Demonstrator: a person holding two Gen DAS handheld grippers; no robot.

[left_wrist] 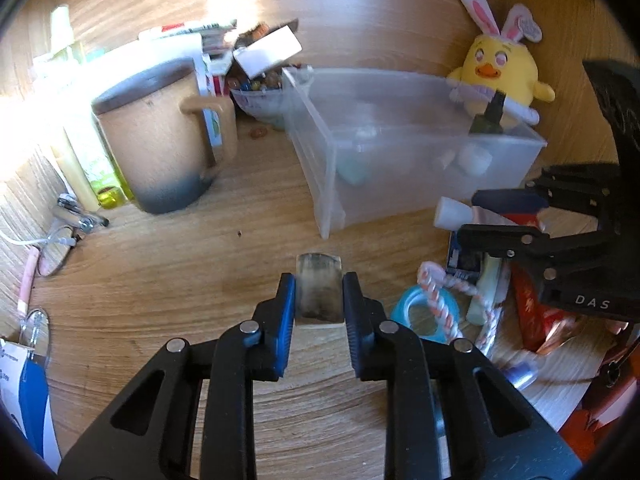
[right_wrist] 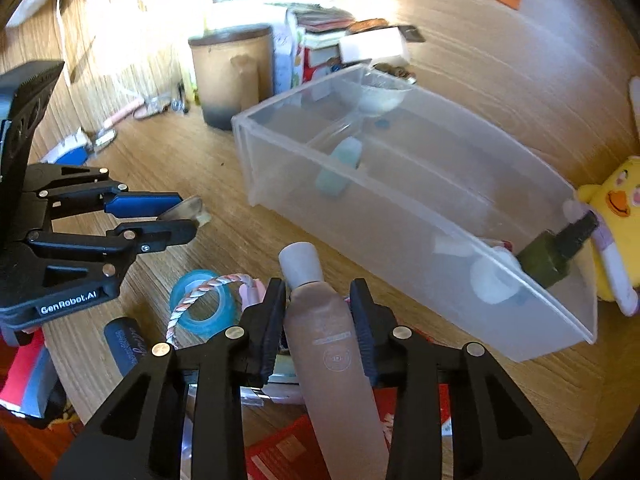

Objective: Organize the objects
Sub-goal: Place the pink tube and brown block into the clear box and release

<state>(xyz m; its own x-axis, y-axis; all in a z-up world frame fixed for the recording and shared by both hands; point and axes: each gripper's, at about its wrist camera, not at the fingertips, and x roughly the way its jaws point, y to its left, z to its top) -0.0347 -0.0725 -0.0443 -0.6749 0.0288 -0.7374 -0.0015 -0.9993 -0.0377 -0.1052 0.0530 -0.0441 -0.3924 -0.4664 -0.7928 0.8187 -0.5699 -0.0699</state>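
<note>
My left gripper is shut on a small clear block with dark smudges, held just above the wooden desk; it also shows in the right wrist view. My right gripper is shut on a beige tube with a white cap, also seen in the left wrist view. The clear plastic bin lies ahead, holding a pale green roll, a white roll and a dark green bottle.
A tan mug stands at the left with boxes and a bowl of beads behind. A yellow chick plush sits behind the bin. Blue tape ring, braided cord, red packets and glasses lie on the desk.
</note>
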